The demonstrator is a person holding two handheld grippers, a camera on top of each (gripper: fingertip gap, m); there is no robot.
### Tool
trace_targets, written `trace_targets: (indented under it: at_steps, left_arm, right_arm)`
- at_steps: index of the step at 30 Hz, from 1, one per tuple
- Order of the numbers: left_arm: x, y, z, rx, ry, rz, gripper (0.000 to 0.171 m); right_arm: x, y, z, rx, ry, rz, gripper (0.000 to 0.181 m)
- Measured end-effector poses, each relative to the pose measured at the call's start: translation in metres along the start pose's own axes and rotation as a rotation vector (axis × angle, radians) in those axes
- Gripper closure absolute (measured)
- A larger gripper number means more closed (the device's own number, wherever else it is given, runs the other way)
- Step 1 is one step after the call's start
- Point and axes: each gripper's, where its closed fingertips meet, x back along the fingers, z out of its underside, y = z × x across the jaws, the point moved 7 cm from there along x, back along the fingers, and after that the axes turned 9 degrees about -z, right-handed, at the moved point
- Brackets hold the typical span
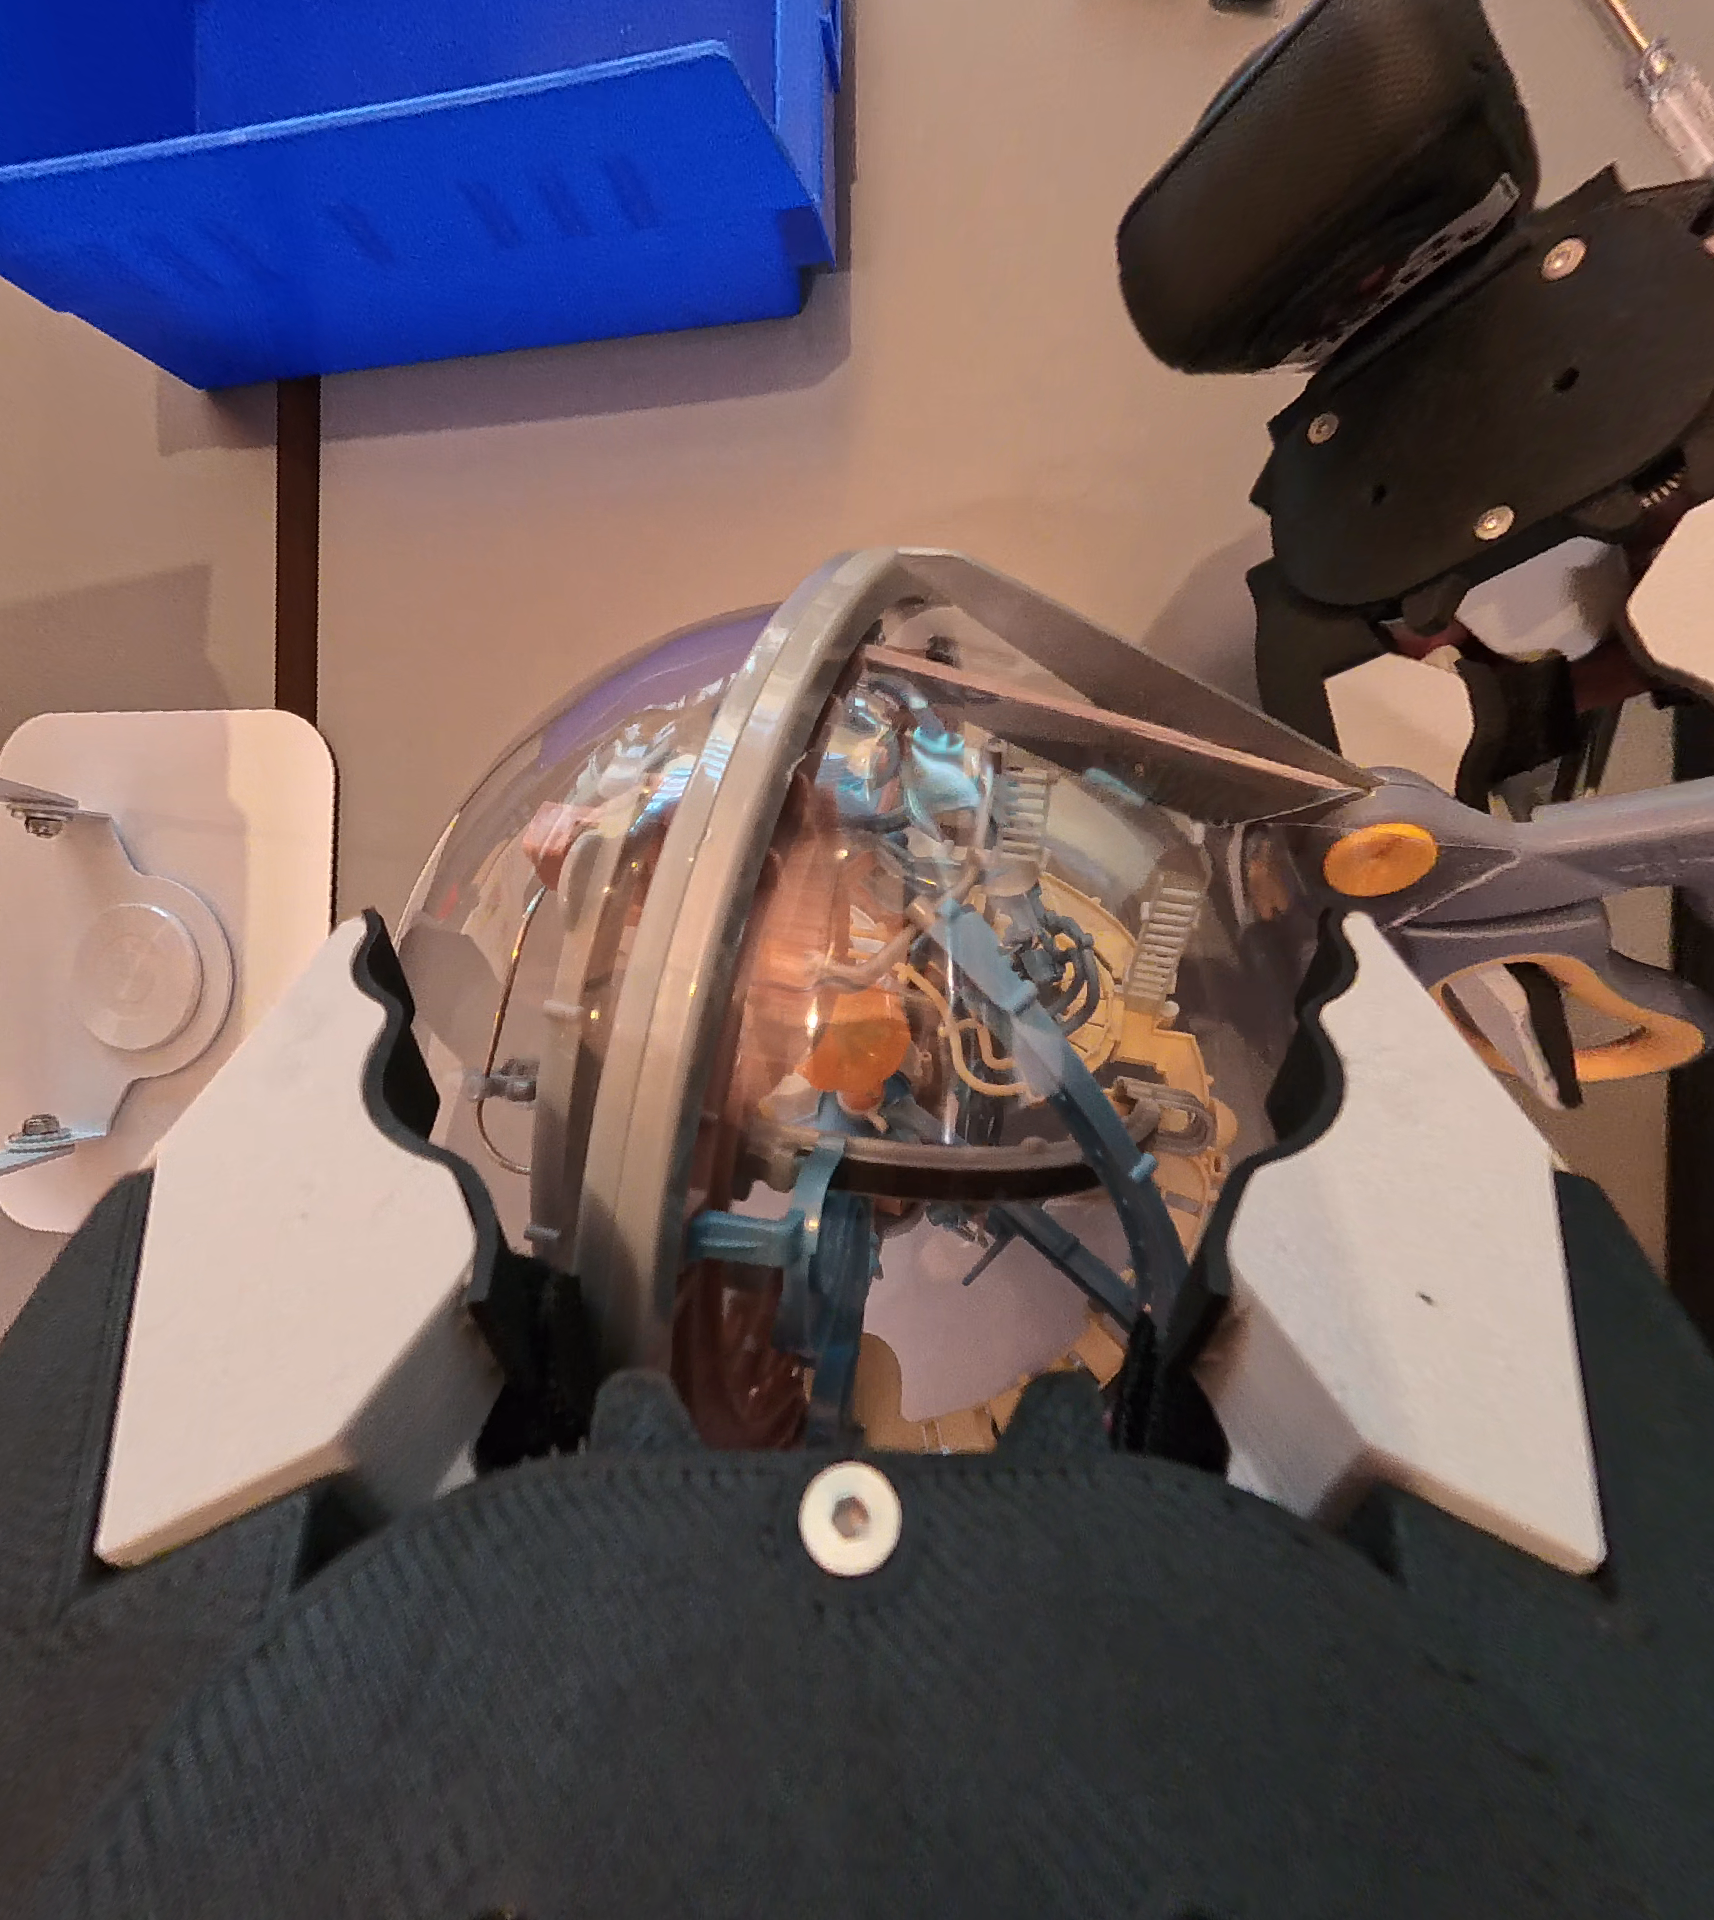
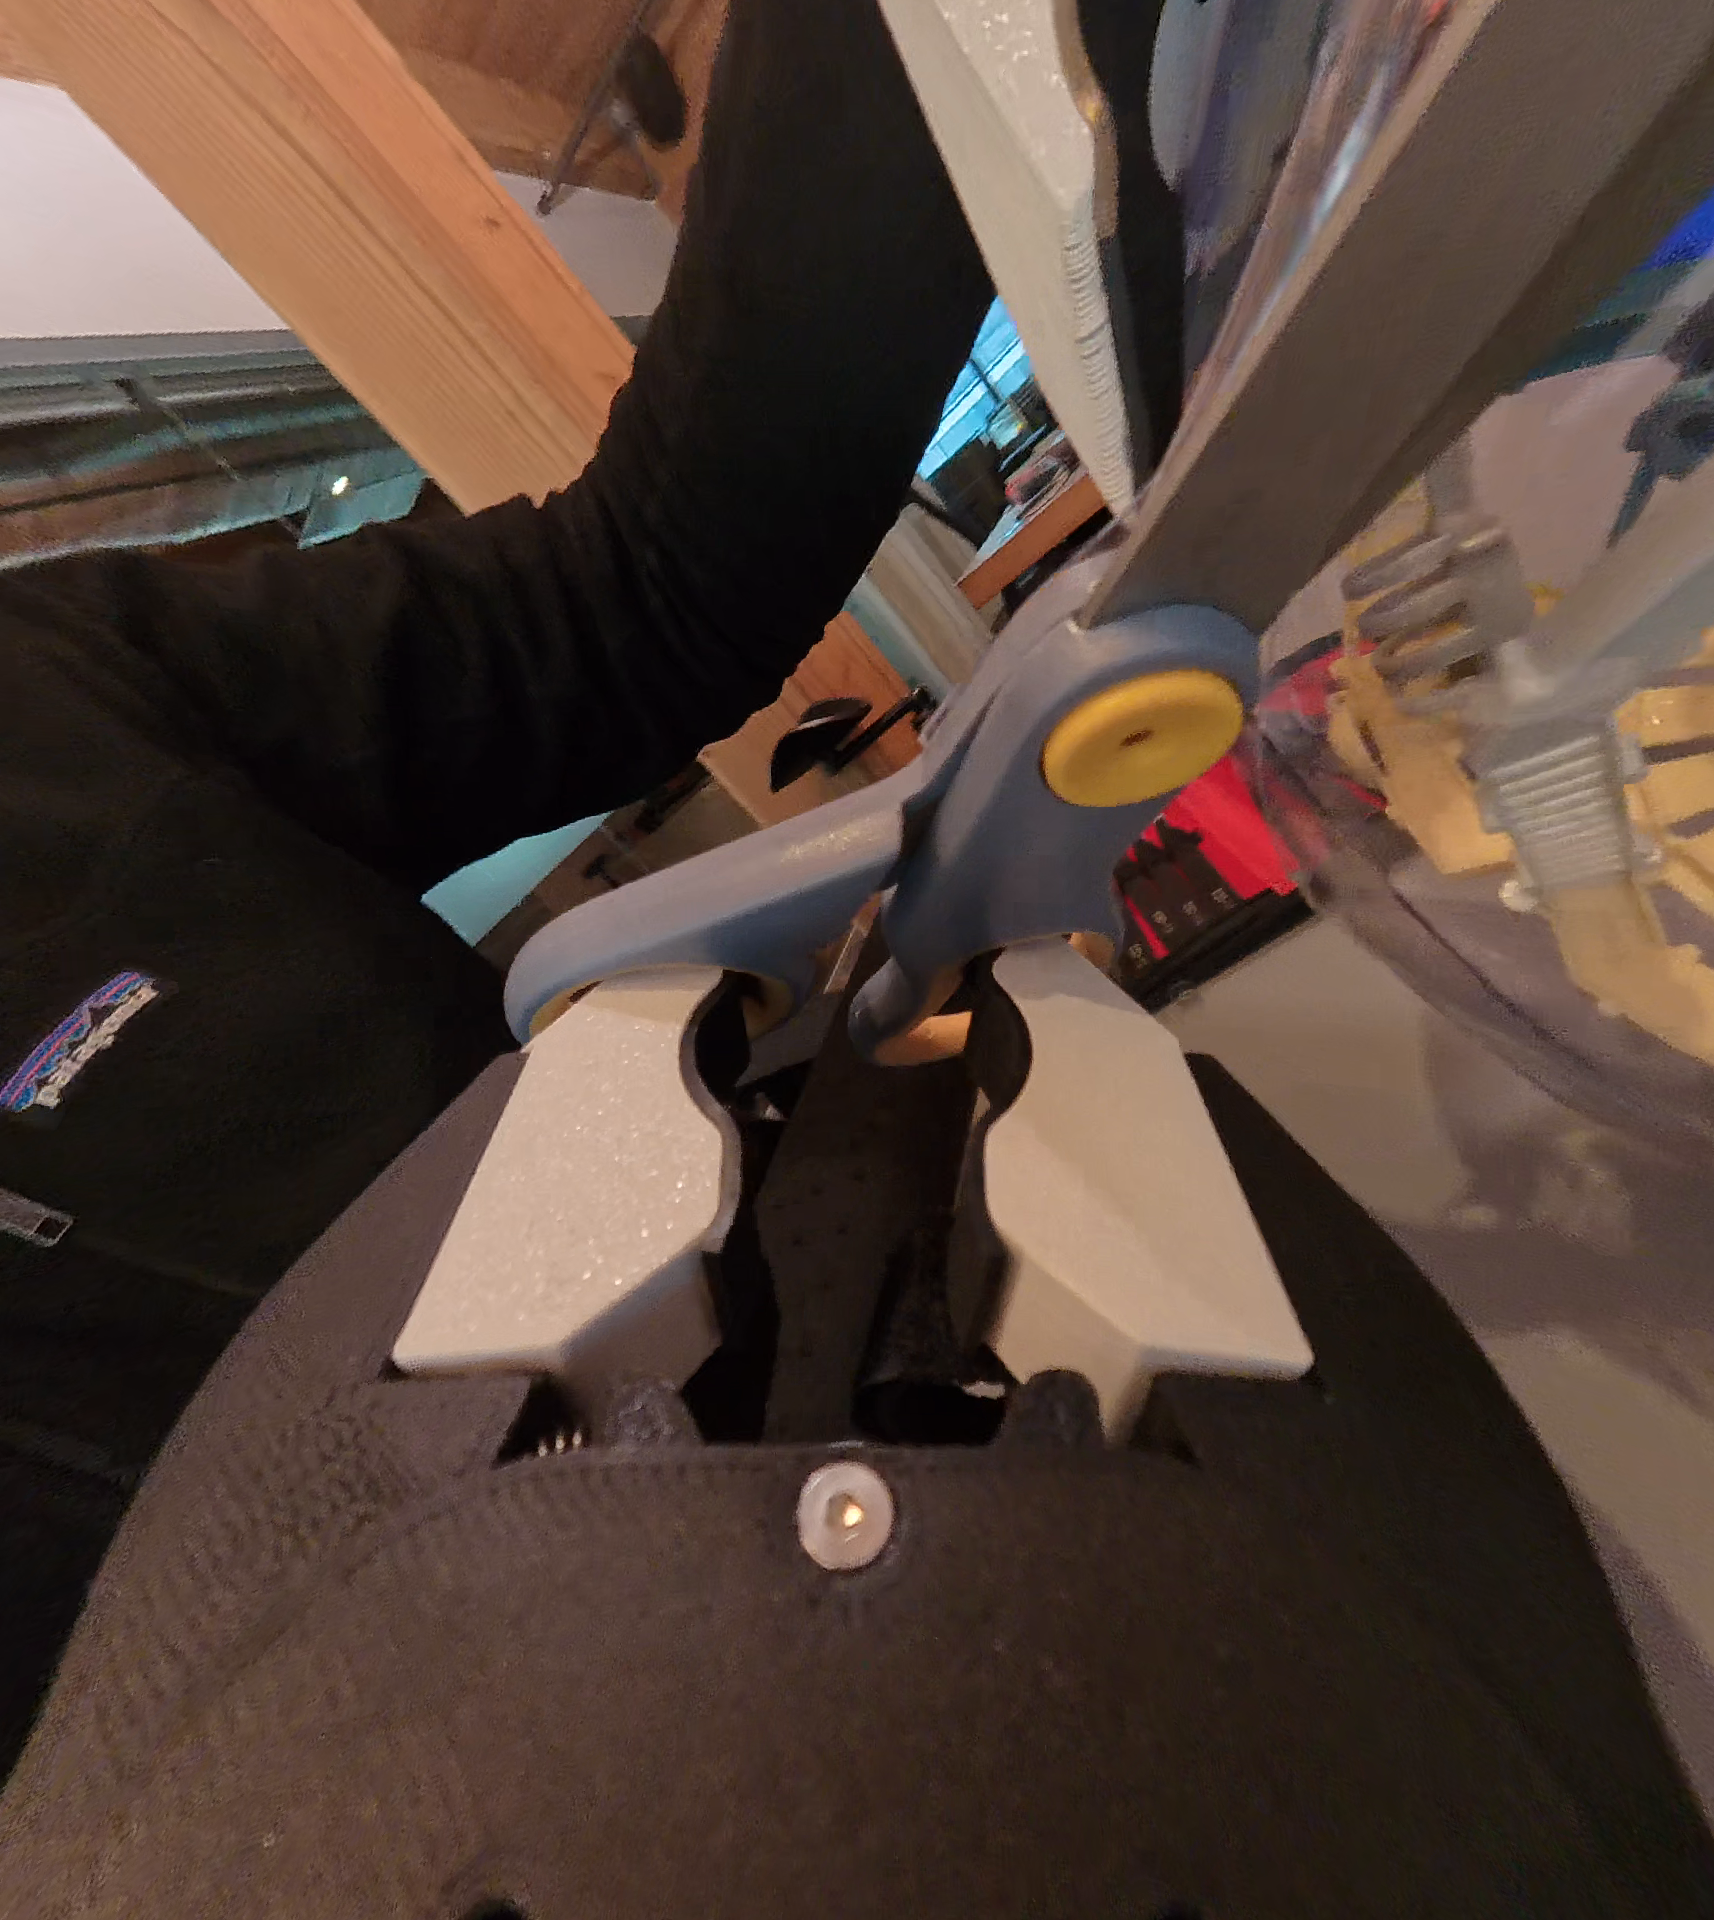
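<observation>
Clutter first: blue bin upper left of the left wrist frame, white plate with metal bracket at left edge, both on the beige worktop. Person's black sleeve fills the left and top of the right wrist frame, wooden beam behind it.

Left hand-held gripper: spread wide around a clear maze ball with grey ring and coloured tracks inside; both fingers sit against its sides, ball fills the gap.

Right hand-held gripper: narrow, clamped on the handles of blue-grey scissors with yellow pivot. Blades are parted and lie on the ball's upper right surface, touching or just above, can't tell.

Hidden: ball's underside behind the left gripper body; scissor handle loops mostly covered by the right fingers; blade tips cut off in the right wrist frame.
</observation>
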Motion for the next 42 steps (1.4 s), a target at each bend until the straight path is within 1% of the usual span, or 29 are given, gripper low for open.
trace_targets:
  at_steps: [5, 7, 11, 14, 17, 23, 27, 30, 32, 35, 37, 38, 40, 42]
  left_arm:
    - [-0.004, -0.005, -0.007, -0.023, 0.003, -0.008, 0.012]
    - [-0.004, -0.005, -0.008, -0.029, 0.005, -0.008, 0.012]
    - [-0.005, -0.007, -0.008, -0.058, 0.0, 0.001, 0.012]
    - [-0.006, -0.009, -0.011, -0.072, 0.01, 0.002, 0.012]
    - [-0.008, -0.008, -0.013, -0.073, 0.018, 0.009, 0.012]
    - [-0.007, -0.009, -0.013, -0.078, 0.007, 0.01, 0.012]
    - [-0.007, -0.01, -0.015, -0.065, 0.009, -0.005, 0.013]
    - [-0.007, -0.006, -0.012, -0.039, -0.005, -0.001, 0.013]
    - [-0.006, -0.006, -0.011, -0.032, -0.003, -0.01, 0.013]
    - [-0.005, -0.005, -0.01, -0.013, 0.026, -0.027, 0.012]
    - [-0.004, -0.003, -0.009, -0.015, 0.038, -0.023, 0.012]
    - [-0.004, -0.003, -0.008, -0.025, 0.047, -0.021, 0.013]
    - [-0.003, -0.002, -0.008, -0.036, 0.076, -0.024, 0.013]
    - [-0.004, -0.001, -0.009, -0.024, 0.098, -0.022, 0.013]
  right_arm:
    - [0.011, 0.006, 0.004, 0.0, 0.086, 0.008, 0.145]
    - [0.012, 0.011, 0.003, -0.01, 0.056, -0.039, 0.145]
    - [0.005, 0.01, 0.008, -0.027, -0.09, -0.112, 0.144]
    - [0.005, 0.013, 0.01, -0.026, -0.071, -0.111, 0.144]
    - [0.007, 0.014, 0.01, -0.035, -0.094, -0.129, 0.144]
    - [0.005, 0.01, 0.012, 0.006, -0.046, -0.018, 0.144]
    - [0.007, -0.005, 0.015, 0.045, 0.04, 0.086, 0.143]
    - [0.011, -0.012, 0.01, 0.063, 0.097, 0.124, 0.142]
    - [0.01, -0.009, 0.008, 0.06, 0.079, 0.093, 0.141]
    - [0.012, -0.005, 0.008, 0.022, -0.015, 0.023, 0.143]
    - [0.012, 0.001, 0.006, 0.015, -0.031, -0.002, 0.144]
    - [0.012, 0.003, 0.005, -0.003, -0.043, -0.028, 0.144]
    - [0.015, 0.009, 0.005, -0.049, -0.096, -0.129, 0.144]
    - [0.02, 0.01, 0.005, -0.061, -0.117, -0.133, 0.145]
